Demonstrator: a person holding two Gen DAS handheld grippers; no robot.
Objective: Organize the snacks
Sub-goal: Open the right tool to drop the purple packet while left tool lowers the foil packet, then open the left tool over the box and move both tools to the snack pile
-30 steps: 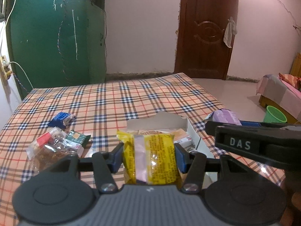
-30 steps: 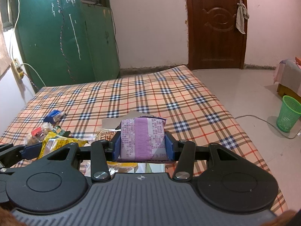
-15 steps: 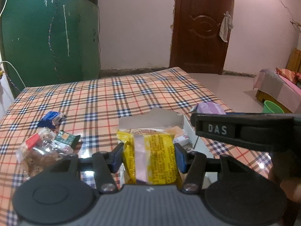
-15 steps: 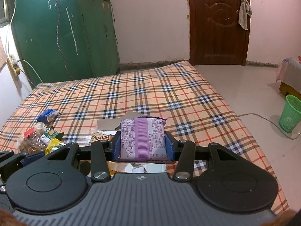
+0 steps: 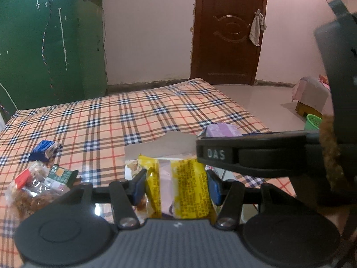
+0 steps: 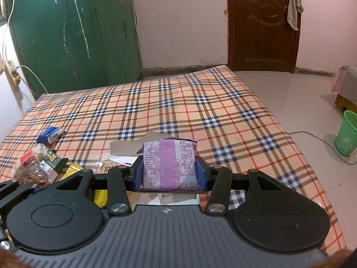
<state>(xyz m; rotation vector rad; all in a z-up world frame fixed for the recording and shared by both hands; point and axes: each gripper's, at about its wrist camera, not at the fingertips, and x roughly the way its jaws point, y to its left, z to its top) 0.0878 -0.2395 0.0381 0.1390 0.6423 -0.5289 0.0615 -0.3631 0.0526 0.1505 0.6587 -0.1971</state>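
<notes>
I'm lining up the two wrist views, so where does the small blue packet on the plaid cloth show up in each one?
Left wrist: blue packet at the left edge, beyond the clear cookie bag.
Right wrist: blue packet far left, again beyond the cookie bag.
Shared landmark: the brown door.

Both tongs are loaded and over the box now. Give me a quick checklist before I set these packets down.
1. Left tongs clamped on the yellow packet: ok, both blue pads press its sides.
2. Right tongs clamped on the purple packet: ok.
3. Cardboard box open to receive them: ok, flap up, packets already inside.
4. Free room in the box for two more: cannot tell, the tongs hide most of it.
5. Tongs clear of each other: not ok, the right one crosses just above and ahead of the left's right finger.
6. Loose snacks left on the plaid cloth: not ok, blue packet and cookie bag remain.
</notes>
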